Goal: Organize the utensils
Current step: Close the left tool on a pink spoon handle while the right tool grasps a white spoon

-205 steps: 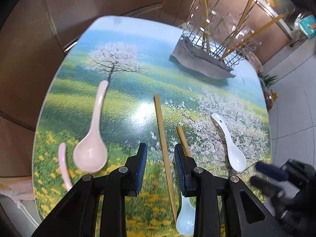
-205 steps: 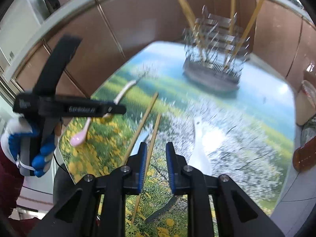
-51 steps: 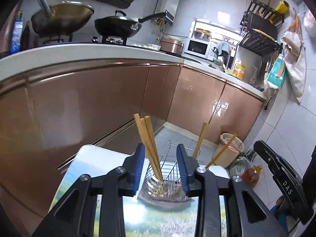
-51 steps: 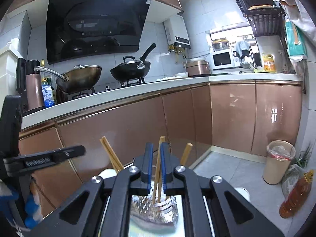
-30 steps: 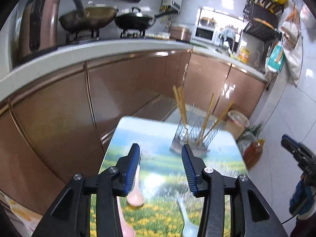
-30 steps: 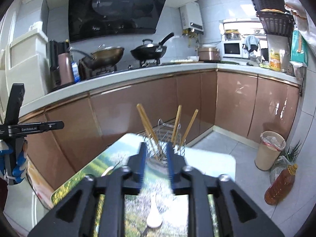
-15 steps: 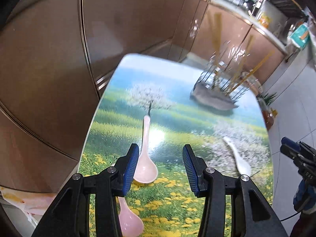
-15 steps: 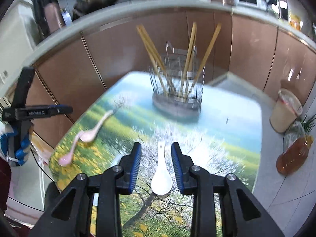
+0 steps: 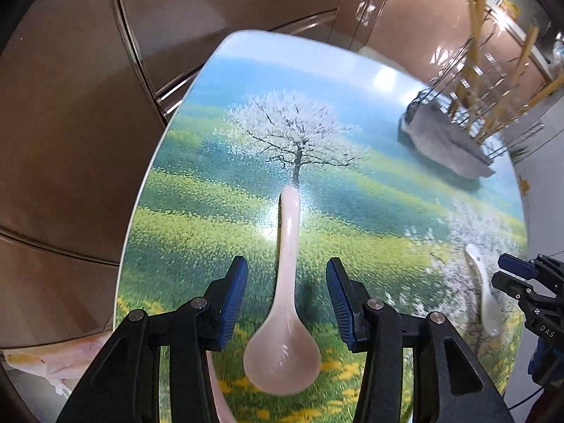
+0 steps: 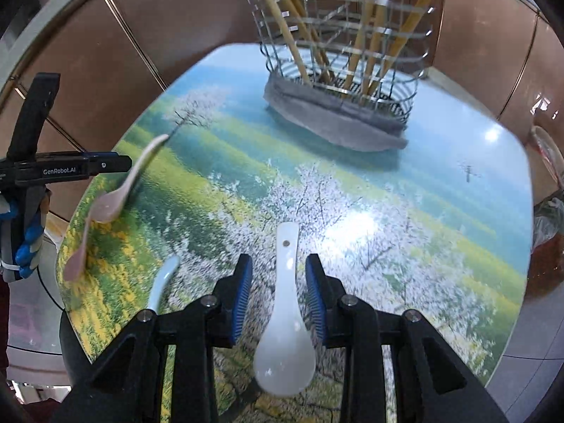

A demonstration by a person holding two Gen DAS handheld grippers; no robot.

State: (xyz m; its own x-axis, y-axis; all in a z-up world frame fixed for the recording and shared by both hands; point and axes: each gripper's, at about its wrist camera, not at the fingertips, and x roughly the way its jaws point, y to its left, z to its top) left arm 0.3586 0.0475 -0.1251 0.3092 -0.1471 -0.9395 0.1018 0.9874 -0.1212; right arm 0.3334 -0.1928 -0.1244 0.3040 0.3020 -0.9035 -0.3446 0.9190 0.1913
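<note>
I have both tools angled down over the counter (image 10: 458,183), each lined up on a spoon. The left hand-held gripper (image 9: 286,303) has its jaws apart, with the pink spoon (image 9: 287,282) lying flat between them, handle pointing away from me and bowl nearest the tool; the pads do not touch it. The right hand-held gripper (image 10: 277,298) also stands apart, more narrowly, straddling the white spoon (image 10: 285,303) in the same way, not yet clamped.

As I judge it, the job is partly done: the chopsticks (image 10: 366,35) already stand in the wire rack (image 10: 338,81) ahead of the right tool, while every spoon remains on the counter.

The right view gives me what the left cannot: a pale blue spoon (image 10: 160,285) just left of the right tool, and all of the second pink spoon (image 10: 79,250). The left view shows only a sliver of that spoon beneath its own finger.
</note>
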